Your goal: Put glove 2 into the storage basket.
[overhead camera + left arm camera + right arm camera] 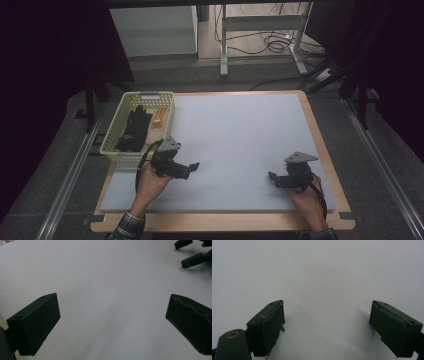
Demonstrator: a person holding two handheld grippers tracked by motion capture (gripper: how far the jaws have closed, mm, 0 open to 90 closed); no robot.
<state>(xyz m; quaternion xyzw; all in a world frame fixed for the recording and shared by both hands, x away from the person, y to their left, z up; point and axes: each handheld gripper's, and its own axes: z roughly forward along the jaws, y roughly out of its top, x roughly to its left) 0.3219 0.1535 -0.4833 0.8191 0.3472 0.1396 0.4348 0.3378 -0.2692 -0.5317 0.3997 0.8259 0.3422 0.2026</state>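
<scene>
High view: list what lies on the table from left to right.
Yellow basket holding a black item and an orange item → left gripper → bare grey mat → right gripper.

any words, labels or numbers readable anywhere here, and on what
None: no readable text.
Basket: no label; the black and orange things in it bear no legible print.
Left gripper and right gripper: plain black, no marking.
Grey mat: blank.
</scene>
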